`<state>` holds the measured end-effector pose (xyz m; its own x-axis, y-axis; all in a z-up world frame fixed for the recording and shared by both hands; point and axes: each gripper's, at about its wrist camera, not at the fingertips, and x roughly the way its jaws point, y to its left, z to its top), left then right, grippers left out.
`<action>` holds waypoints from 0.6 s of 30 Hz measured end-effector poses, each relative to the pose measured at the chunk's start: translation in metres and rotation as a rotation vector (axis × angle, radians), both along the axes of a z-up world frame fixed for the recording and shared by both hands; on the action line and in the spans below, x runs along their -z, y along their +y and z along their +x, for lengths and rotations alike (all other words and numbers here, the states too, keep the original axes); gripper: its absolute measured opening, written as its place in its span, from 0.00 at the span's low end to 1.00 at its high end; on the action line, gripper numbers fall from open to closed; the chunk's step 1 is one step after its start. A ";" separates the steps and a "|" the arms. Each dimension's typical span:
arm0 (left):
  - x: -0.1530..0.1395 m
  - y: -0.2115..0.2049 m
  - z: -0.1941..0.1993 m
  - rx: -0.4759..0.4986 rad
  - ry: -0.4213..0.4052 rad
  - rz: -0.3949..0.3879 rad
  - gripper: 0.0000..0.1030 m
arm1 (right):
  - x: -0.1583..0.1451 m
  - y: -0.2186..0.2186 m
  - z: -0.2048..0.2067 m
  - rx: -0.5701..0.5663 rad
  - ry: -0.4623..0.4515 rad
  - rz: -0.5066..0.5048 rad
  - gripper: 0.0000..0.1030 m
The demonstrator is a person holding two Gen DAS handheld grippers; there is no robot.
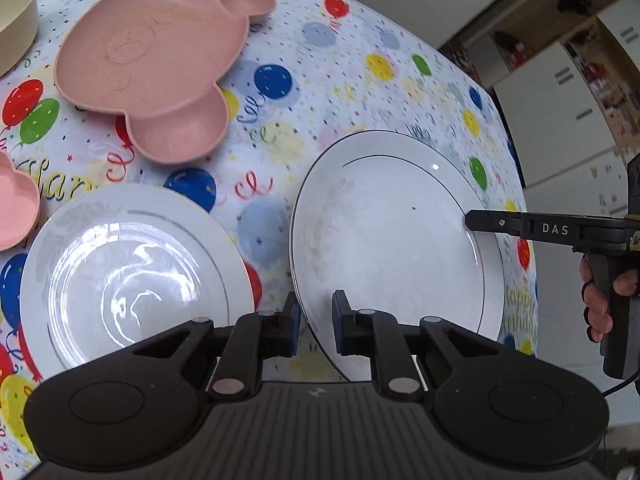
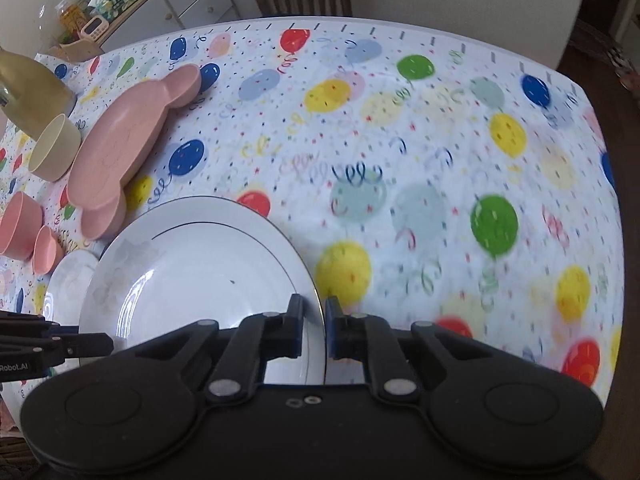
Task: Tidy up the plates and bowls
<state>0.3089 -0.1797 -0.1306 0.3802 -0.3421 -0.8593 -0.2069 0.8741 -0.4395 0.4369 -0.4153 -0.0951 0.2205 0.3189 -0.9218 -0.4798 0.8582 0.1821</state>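
The white rimmed plate (image 1: 392,236) is pinched on opposite rim edges by left claw (image 1: 316,324) and right claw (image 2: 314,326), tilted above the surface (image 2: 400,160); the second plate (image 1: 132,272) lies just left.

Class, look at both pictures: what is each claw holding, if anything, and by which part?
Both hold the same white plate with the thin dark line, each pinching its rim: the left claw on one edge, the right claw on the opposite edge.
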 end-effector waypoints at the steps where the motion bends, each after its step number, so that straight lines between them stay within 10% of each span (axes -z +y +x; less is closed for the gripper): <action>1: -0.001 0.000 -0.005 0.013 0.001 -0.003 0.15 | -0.002 -0.005 -0.011 0.014 -0.006 0.000 0.10; 18: 0.001 0.004 -0.100 0.213 0.023 -0.014 0.15 | 0.002 -0.028 -0.177 0.246 0.001 -0.014 0.09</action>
<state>0.2090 -0.1761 -0.1311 0.2789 -0.4249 -0.8612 -0.0284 0.8928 -0.4496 0.2603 -0.4433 -0.0972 0.2890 0.2430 -0.9260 -0.2563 0.9516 0.1697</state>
